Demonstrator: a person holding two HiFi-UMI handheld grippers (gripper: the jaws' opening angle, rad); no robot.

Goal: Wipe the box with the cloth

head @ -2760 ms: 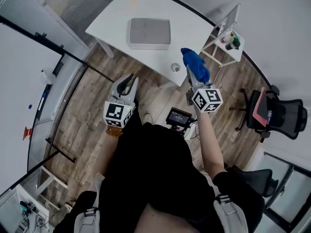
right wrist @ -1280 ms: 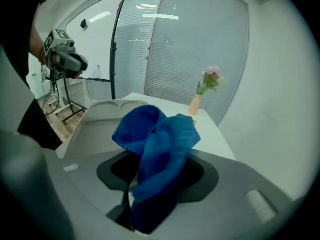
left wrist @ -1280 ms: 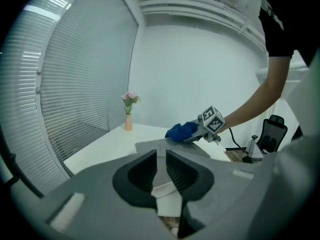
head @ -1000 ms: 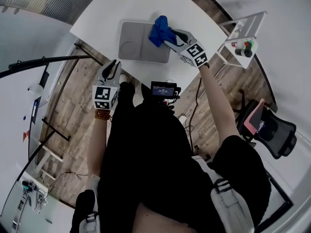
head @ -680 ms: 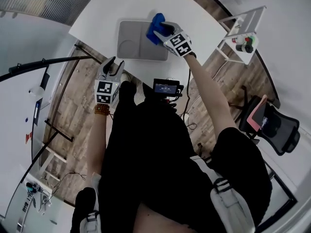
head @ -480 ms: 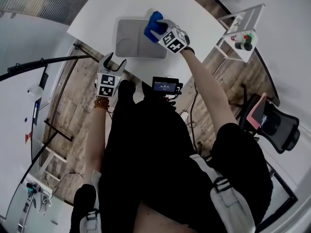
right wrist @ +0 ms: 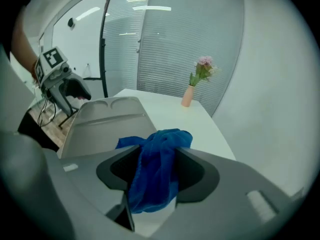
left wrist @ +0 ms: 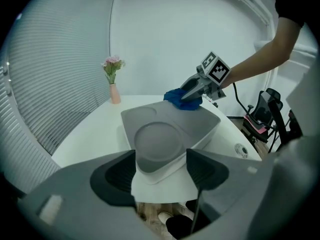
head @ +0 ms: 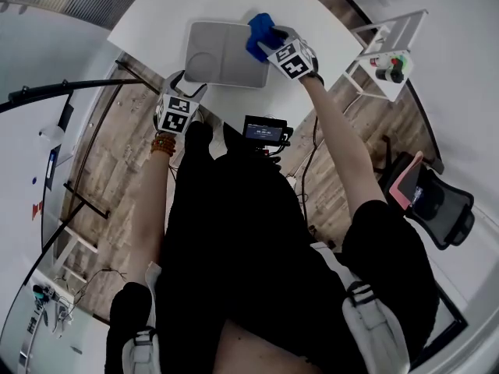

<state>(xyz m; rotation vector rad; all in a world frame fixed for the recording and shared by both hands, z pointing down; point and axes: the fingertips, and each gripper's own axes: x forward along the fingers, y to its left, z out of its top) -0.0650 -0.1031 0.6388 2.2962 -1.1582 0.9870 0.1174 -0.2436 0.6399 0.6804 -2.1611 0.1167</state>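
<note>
grey box (head: 222, 49) sits on the white table (head: 148, 22), close to its near edge. right gripper (head: 265, 44) pinches the blue cloth (head: 257, 28): the cloth is bunched between the jaws, which have just been opening, and it rests on the box's far right corner. left gripper (head: 189, 84) is spread wide at the box's near left corner. that corner shows in the gap between the jaws; contact with either pad not confirmed. pink vase of flowers (left wrist: 113, 84) stands on the table beyond the box, well apart.
</note>
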